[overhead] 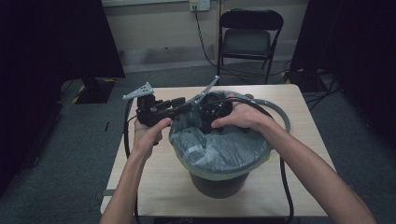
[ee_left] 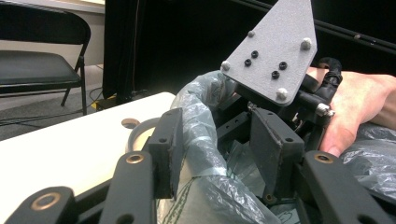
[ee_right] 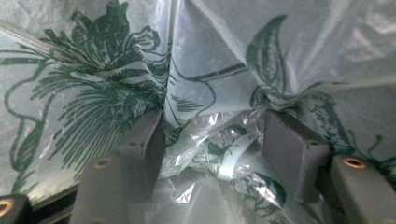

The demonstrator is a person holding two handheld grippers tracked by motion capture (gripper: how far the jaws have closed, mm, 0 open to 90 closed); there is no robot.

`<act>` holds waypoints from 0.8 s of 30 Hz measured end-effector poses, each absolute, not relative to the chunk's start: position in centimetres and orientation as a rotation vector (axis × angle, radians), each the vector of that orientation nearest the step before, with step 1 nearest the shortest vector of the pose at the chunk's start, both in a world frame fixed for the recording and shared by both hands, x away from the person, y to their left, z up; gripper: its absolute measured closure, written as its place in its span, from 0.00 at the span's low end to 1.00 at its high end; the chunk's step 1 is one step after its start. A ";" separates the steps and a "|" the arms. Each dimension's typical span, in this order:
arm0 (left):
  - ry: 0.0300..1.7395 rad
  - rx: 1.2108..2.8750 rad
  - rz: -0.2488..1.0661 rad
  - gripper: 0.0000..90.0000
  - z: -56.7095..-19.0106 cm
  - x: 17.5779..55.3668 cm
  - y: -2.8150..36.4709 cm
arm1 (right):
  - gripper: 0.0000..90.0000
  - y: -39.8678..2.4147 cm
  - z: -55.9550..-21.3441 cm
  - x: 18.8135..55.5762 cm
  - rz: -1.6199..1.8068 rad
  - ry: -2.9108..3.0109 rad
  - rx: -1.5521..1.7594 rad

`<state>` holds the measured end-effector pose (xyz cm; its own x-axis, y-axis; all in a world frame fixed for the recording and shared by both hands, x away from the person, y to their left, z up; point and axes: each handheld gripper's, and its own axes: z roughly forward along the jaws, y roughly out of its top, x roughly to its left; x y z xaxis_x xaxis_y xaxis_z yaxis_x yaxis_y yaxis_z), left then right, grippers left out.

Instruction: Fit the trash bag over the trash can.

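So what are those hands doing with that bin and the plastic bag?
A person is lining a dark round bin on a pale wooden table with a thin see-through plastic bag printed with green flowers. The left gripper has the bag's bunched edge at the bin's rim between its jaws; whether they pinch it is hard to tell. The right gripper reaches down inside the bag, jaws apart, with crumpled film between them.

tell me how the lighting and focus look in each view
High view: dim, dark corners, bin liner soft. Left gripper view: brighter, near jaws slightly blurred, grey plate crisp. Right gripper view: backlit liner glows, glare on crumpled folds.
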<state>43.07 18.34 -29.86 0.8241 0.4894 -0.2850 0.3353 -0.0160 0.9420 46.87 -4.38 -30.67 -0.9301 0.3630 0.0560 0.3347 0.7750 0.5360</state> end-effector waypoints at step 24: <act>0.683 1.630 0.151 0.63 -30.0 43.3 18.8 | 0.26 -3.0 -30.0 42.0 0.951 3.084 0.273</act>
<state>43.34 18.82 -29.98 0.8133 0.5082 -0.2832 0.3420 -0.0238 0.9394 42.04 -2.96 -30.01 -0.9811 0.1316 0.1421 0.1888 0.8137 0.5498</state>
